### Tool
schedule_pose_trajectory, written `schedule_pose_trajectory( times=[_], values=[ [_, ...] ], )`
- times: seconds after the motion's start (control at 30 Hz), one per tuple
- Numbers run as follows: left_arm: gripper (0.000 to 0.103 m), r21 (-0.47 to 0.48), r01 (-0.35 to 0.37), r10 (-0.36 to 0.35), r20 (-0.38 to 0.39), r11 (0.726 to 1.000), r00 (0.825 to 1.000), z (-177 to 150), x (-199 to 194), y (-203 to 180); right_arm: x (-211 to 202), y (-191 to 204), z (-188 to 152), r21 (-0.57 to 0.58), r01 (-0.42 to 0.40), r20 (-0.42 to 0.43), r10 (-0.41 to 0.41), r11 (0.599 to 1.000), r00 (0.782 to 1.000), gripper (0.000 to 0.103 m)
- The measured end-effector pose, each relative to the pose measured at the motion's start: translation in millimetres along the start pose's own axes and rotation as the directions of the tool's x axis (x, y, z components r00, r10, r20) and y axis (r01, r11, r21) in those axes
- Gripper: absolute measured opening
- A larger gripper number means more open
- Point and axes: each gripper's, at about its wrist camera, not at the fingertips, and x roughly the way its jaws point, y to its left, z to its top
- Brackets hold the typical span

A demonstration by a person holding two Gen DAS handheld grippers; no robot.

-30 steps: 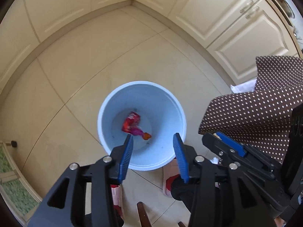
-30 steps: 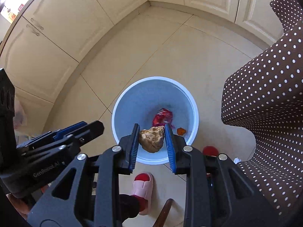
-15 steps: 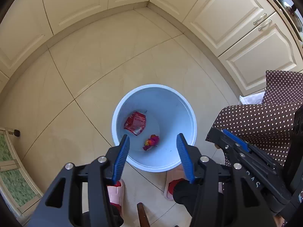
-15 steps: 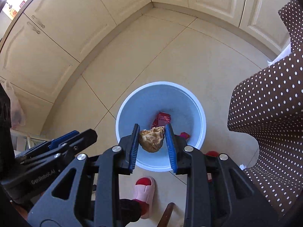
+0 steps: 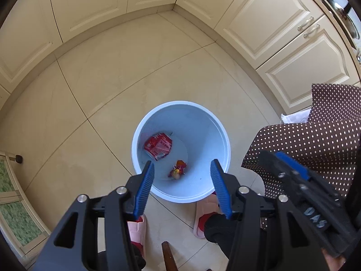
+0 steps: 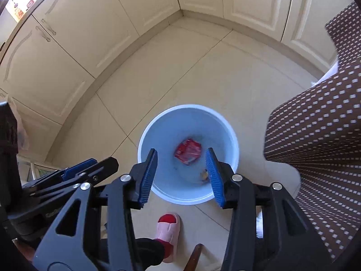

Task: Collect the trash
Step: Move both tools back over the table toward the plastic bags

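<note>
A light blue bin [image 5: 180, 103] [image 6: 188, 106] stands on the tiled floor below both grippers. In it lie a red wrapper [image 5: 158, 146] [image 6: 188, 151] and a small orange wrapper [image 5: 178, 166]. My left gripper [image 5: 182, 164] hangs open over the bin's near rim with nothing between its fingers. My right gripper [image 6: 181, 151] is above the bin too; its jaws are opening and nothing is between them. A small brownish blur [image 6: 204, 175] shows inside the bin by the right finger. Each gripper appears in the other's view: right gripper [image 5: 271, 154], left gripper [image 6: 103, 161].
Cream cabinets [image 5: 277, 22] [image 6: 67, 52] line the floor's far sides. A brown dotted cloth [image 5: 315, 140] [image 6: 315, 135] hangs at the right. A person's feet in pink slippers [image 5: 203, 216] [image 6: 168, 228] stand just before the bin. A wooden stick [image 5: 168, 255] pokes up below.
The right jaws have spread and the tan lump they held is gone from between them. The left jaws stand slightly wider, and both views have shifted, so the bin looks smaller.
</note>
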Motion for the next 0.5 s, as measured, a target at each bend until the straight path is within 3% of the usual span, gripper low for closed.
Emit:
schedule_pose_trajectory(
  times=[0.13, 0.3, 0.4, 0.5],
  values=[
    [0.051, 0.004, 0.037, -0.037, 0.038, 0.999, 0.999, -9, -26, -10, -43, -4, -3, -0.021, 0.028, 0.068, -0.026, 0.999, 0.997, 0.044],
    [0.052, 0.089, 0.07, -0.083, 0.154, 0.994, 0.985, -18, -93, -52, -117, -9, -10, -0.042, 0.053, 0.193, -0.044, 0.998, 0.98, 0.044],
    [0.054, 0.153, 0.103, -0.134, 0.206, 0.983, 0.969, -23, -131, -86, -174, -15, -15, -0.048, 0.069, 0.291, -0.052, 0.996, 0.955, 0.044],
    [0.056, 0.24, 0.128, -0.19, 0.259, 0.962, 0.947, -32, -171, -130, -241, -25, -26, -0.051, 0.111, 0.406, -0.081, 0.992, 0.91, 0.044]
  ],
)
